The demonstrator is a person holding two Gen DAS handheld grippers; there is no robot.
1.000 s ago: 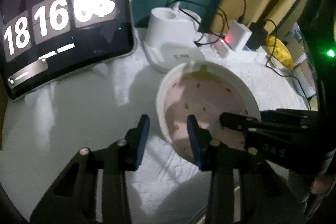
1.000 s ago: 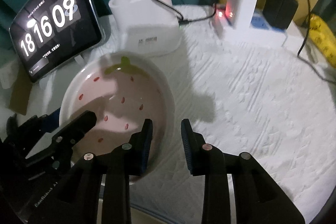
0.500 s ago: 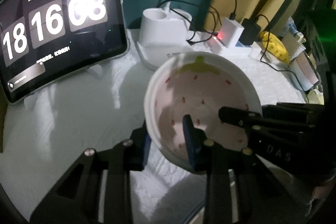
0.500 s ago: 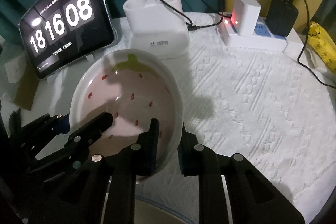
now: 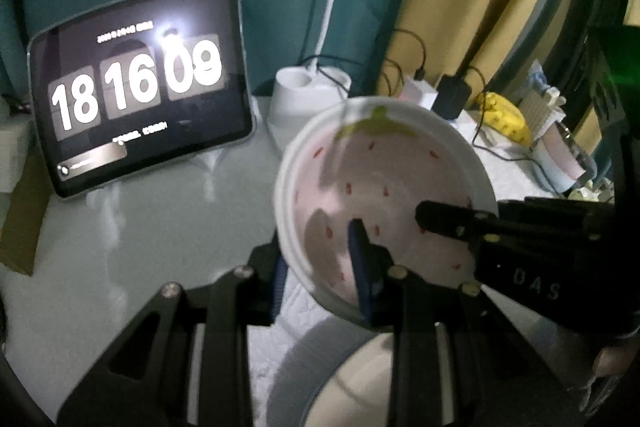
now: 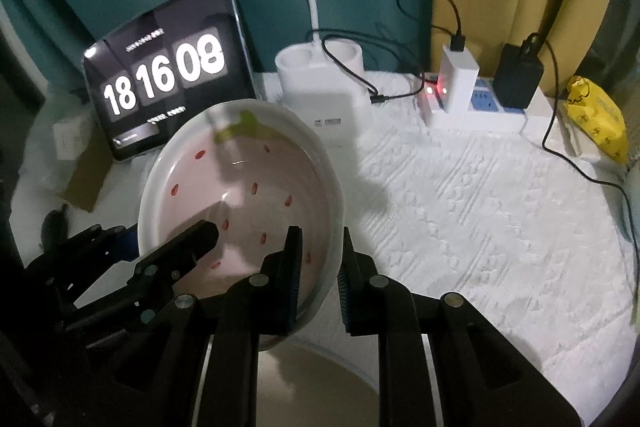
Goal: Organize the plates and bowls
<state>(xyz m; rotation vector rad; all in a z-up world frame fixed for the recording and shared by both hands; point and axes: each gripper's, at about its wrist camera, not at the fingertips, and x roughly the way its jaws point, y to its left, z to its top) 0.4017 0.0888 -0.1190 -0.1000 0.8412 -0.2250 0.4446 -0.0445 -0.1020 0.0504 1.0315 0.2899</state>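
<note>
**Both tongs hold the strawberry bowl up off the table**

Your strawberry bowl is pink inside, with red seeds and a green leaf painted near its far rim. It is in the air above the white cloth, and it tips a little. Just under it, close to you, sits a second dish with a pale rim.

Your left gripper pinches the bowl's left rim. One blue pad is inside the bowl and the other is outside, and both press on the wall. Your right gripper pinches the right rim the same way, one finger in and one out. Both sets of jaws have just been closing, and the rim is between them.

Behind the bowl stands a tablet that shows big white clock numbers. Next to it is a white stand with a white cord going up. Farther right lies a power strip with plugs and a small red light. A yellow bag lies at the far right edge.
</note>
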